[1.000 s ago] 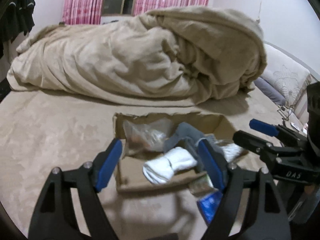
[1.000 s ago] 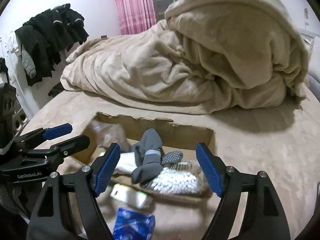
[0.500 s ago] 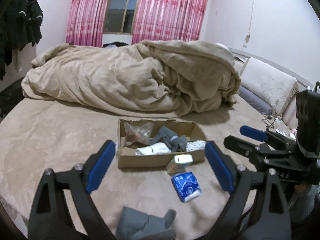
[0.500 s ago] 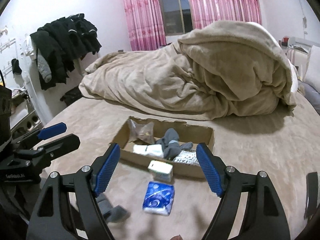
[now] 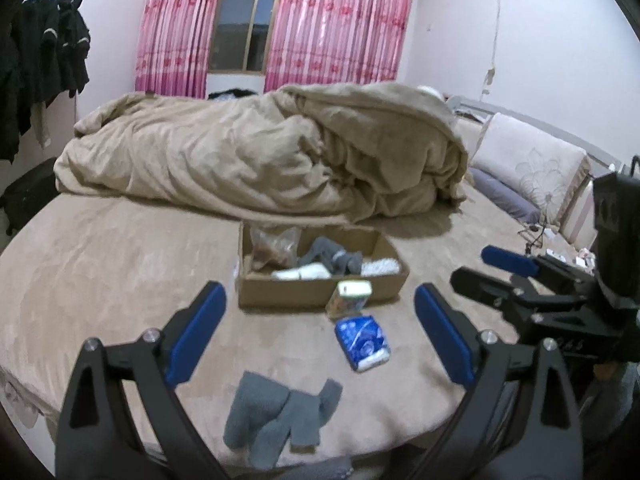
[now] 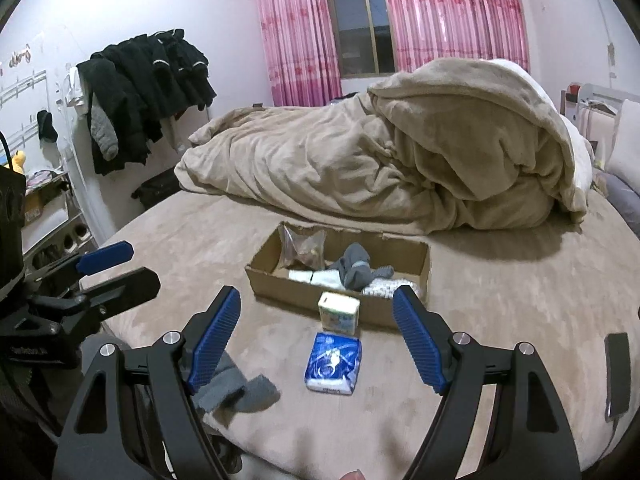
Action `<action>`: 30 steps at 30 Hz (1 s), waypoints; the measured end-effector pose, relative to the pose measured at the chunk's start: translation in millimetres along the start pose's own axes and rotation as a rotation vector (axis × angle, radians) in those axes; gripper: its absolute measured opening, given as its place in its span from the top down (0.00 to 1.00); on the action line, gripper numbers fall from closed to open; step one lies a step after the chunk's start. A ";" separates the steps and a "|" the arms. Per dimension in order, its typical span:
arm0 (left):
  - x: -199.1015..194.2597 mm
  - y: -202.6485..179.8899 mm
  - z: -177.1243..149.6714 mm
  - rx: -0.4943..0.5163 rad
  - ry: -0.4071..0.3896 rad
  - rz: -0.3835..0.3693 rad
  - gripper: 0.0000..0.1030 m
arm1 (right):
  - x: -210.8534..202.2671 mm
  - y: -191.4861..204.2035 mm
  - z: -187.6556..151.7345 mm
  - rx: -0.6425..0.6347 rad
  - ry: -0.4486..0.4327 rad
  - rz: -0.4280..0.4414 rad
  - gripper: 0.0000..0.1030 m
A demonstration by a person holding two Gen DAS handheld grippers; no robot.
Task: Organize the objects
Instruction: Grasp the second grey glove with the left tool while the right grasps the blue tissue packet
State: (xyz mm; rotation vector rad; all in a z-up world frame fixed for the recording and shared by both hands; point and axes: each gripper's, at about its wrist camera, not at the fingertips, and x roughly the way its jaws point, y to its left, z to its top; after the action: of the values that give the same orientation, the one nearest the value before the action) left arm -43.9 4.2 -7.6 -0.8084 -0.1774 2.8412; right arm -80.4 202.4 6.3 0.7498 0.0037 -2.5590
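A shallow cardboard box (image 5: 280, 292) (image 6: 280, 284) sits on the bed, holding a clear bag (image 5: 276, 246), a grey sock (image 6: 356, 266), a white roll and a beaded pack. In front of it stand a small white-green carton (image 5: 349, 298) (image 6: 338, 312) and a blue tissue pack (image 5: 362, 342) (image 6: 334, 362). A grey sock pair (image 5: 280, 420) (image 6: 232, 384) lies near the bed's front edge. My left gripper (image 5: 320, 336) is open and empty, above the sock pair. My right gripper (image 6: 318, 338) is open and empty, pulled back from the box.
A heaped beige duvet (image 5: 260, 156) fills the far half of the bed. Pillows (image 5: 532, 168) lie at the right. Dark clothes (image 6: 140, 92) hang on the left wall. A black phone (image 6: 618, 376) lies at the right front of the bed.
Both grippers have pulled back and up from the box. The carton, tissue pack and grey sock pair in front of it have come fully into view.
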 end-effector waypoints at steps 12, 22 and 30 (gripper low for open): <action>59.4 18.7 -52.5 -0.039 0.156 0.035 0.06 | 42.9 -13.1 -36.6 0.014 0.105 -0.040 0.21; 105.1 21.4 -84.9 -0.013 0.290 0.041 0.06 | 103.9 -27.3 -65.6 0.051 0.230 -0.031 0.21; 133.8 24.4 -110.1 0.021 0.377 0.062 0.06 | 140.1 -24.8 -85.7 0.044 0.299 -0.003 0.21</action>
State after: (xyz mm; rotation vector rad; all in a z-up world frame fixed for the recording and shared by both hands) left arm -100.7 15.1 -172.8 -1.3419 -0.0699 2.6746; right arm -151.3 174.4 -141.2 1.1430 0.0457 -2.4317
